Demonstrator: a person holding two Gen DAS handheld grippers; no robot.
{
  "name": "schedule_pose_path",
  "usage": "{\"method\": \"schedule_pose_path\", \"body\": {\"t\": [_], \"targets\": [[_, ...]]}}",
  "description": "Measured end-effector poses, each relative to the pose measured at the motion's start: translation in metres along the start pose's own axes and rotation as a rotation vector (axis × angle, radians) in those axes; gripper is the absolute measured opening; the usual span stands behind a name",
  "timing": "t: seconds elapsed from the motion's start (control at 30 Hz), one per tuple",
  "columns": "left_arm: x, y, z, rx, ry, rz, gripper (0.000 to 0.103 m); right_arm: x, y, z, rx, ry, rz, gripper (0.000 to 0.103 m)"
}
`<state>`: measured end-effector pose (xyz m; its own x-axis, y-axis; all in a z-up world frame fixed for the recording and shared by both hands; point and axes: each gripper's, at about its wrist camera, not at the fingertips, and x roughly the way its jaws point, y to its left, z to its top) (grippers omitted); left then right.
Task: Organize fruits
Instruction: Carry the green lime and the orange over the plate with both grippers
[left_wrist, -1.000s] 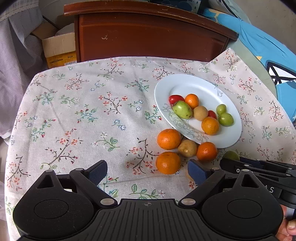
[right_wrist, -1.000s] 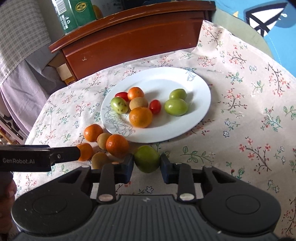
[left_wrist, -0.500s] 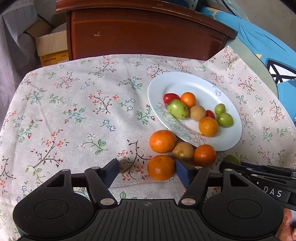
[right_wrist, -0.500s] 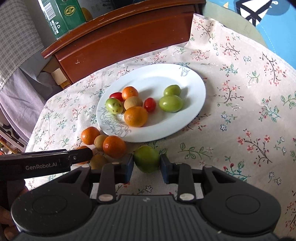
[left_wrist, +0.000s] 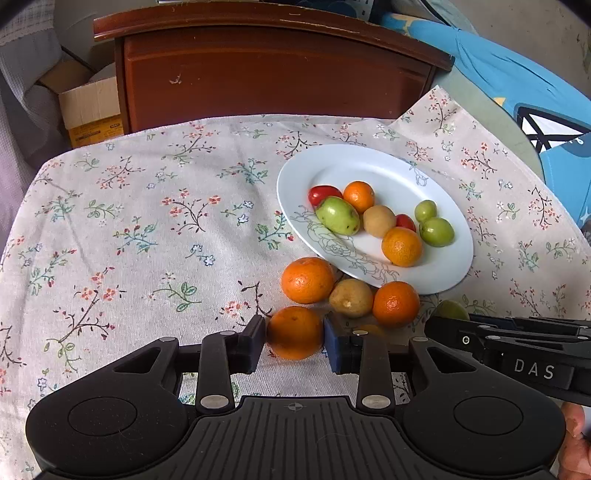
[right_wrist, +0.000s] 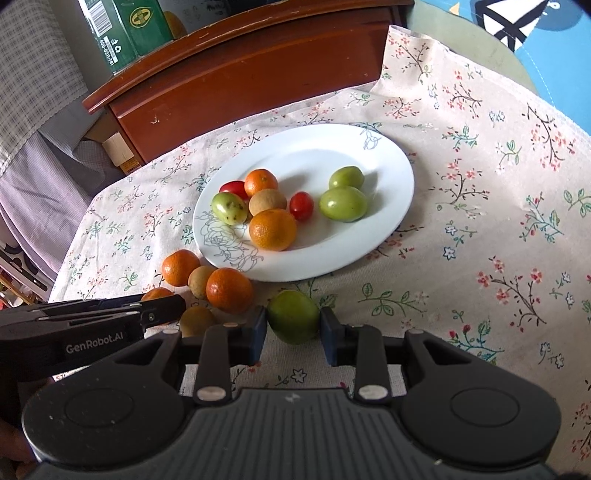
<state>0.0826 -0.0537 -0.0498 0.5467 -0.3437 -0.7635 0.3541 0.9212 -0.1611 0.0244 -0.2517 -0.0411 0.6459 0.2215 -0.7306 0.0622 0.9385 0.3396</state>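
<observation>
A white plate (left_wrist: 439, 280) (right_wrist: 388, 147) on the floral cloth holds several small fruits: oranges, green fruits, red tomatoes, a tan one. Beside its near rim lie two oranges (left_wrist: 307, 280) (left_wrist: 396, 303) and a tan fruit (left_wrist: 351, 297). My left gripper (left_wrist: 294, 338) is shut on another orange (left_wrist: 294, 332) on the cloth. My right gripper (right_wrist: 293, 320) is shut on a green fruit (right_wrist: 293, 315), just in front of the plate; it also shows in the left wrist view (left_wrist: 450, 309). A second tan fruit (right_wrist: 195, 320) lies partly hidden between the grippers.
A dark wooden cabinet (left_wrist: 273, 70) stands behind the table. A cardboard box (left_wrist: 90, 107) sits to its left, a green carton (right_wrist: 125, 26) on top. Blue fabric (left_wrist: 517, 85) lies at the right. The cloth's left half (left_wrist: 129, 229) is bare.
My left gripper moved forward and its jaws closed in around the near orange. My right gripper kept hold of the green fruit and shifted slightly.
</observation>
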Motion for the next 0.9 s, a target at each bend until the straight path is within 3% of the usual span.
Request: {"method": "schedule_pose_path", "body": {"t": [0.43,0.9], "targets": [[-0.030,-0.002,0.006,0.019,-0.056,0.008,0.029,-0.011,0.001,0.004,0.013,-0.028,0.025,0.031],[-0.081,-0.012,0.050,0.202,-0.195,-0.011,0.029,-0.055,-0.004,0.041,0.032,-0.149,0.109,0.031]]}}
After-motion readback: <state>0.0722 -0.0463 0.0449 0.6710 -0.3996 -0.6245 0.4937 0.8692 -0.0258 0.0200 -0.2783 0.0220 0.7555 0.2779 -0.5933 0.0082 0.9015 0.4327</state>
